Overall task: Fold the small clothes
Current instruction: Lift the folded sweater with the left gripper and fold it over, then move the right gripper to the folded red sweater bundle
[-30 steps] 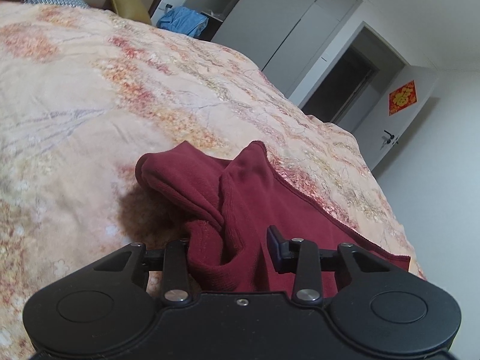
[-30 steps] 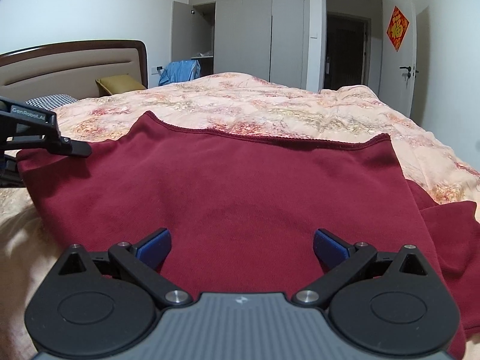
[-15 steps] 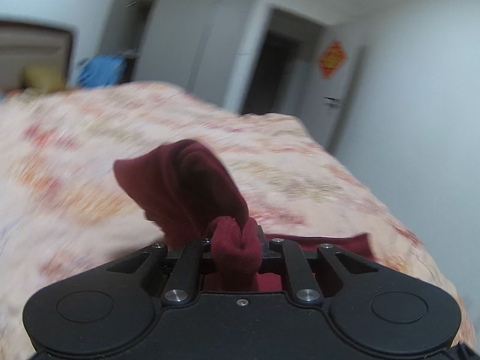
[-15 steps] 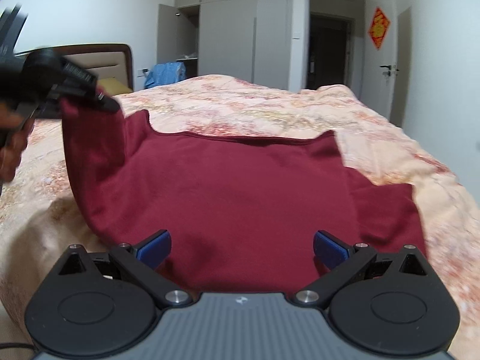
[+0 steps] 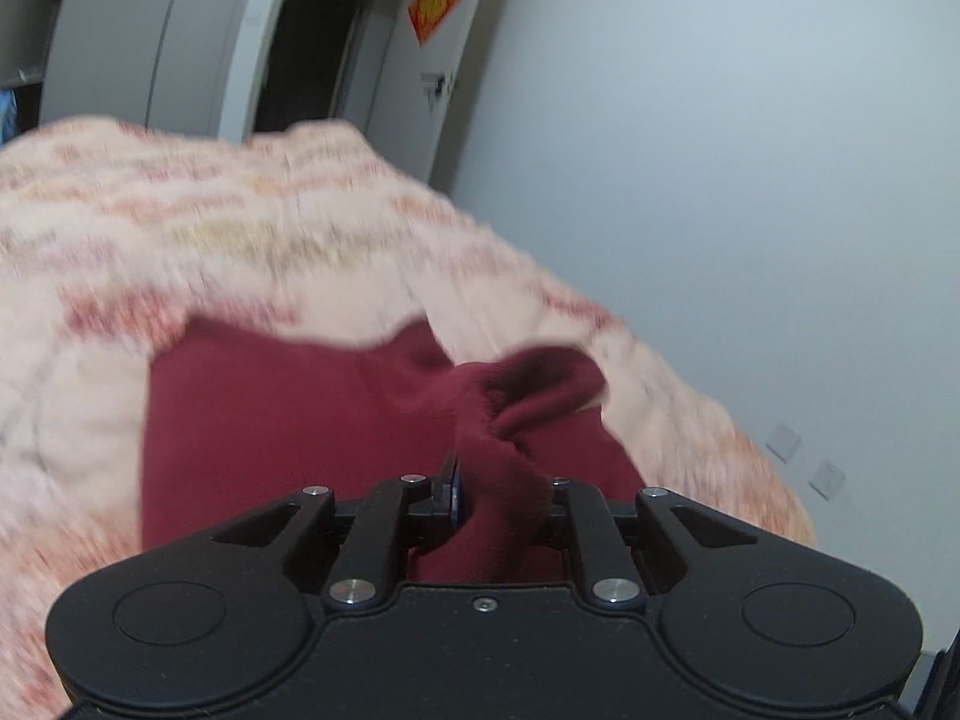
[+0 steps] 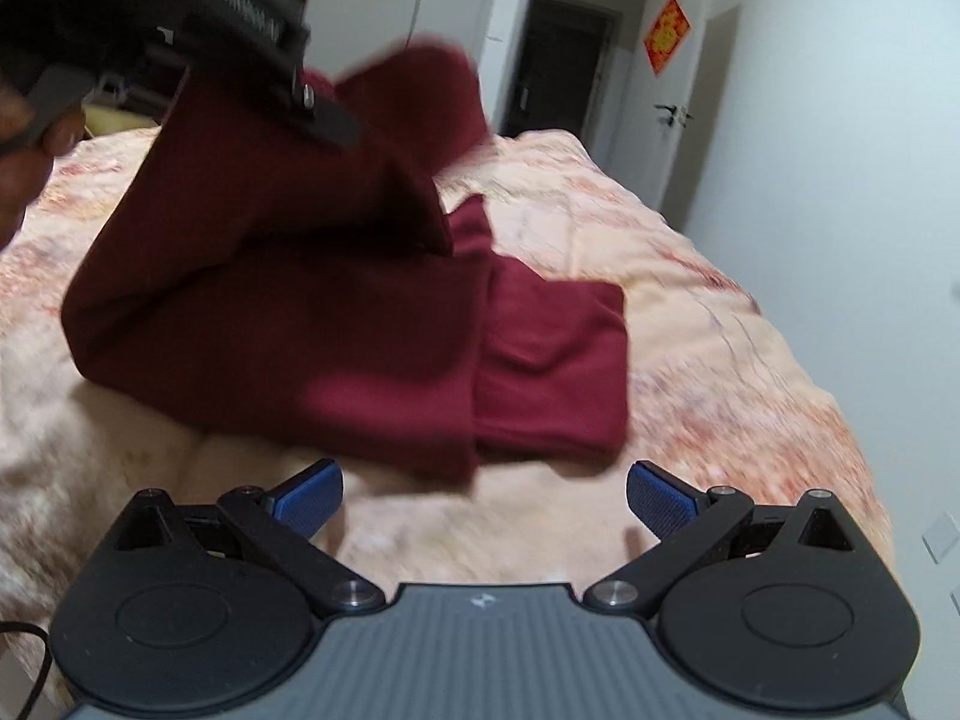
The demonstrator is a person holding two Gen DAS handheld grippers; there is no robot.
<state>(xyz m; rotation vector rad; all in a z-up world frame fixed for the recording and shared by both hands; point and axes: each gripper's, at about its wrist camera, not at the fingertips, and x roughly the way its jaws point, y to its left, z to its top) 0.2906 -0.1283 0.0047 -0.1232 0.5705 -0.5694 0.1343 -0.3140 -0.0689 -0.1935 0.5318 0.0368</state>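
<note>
A dark red garment [image 6: 300, 324] lies on the bed, its left part lifted and doubled over toward the right. A short sleeve [image 6: 552, 360] lies flat at its right side. My left gripper [image 5: 498, 486] is shut on a bunched fold of the garment [image 5: 300, 408], held above the flat cloth. From the right wrist view, that left gripper [image 6: 324, 114] hangs at the upper left with a hand [image 6: 24, 138] behind it. My right gripper [image 6: 483, 492] stands open over bare bedspread just in front of the garment's near edge, with nothing between its blue pads [image 6: 309, 495].
The floral peach bedspread [image 6: 720, 390] covers the whole bed and drops off at the right toward a white wall [image 6: 840, 180]. Beyond the bed are a dark doorway [image 6: 564, 60], a door with a red decoration [image 6: 666, 36], and grey wardrobe doors [image 5: 138, 30].
The left gripper shut on the garment's left part, lifted it and swung it rightward over the cloth. The right gripper drew back off the garment onto bare bedspread, still open.
</note>
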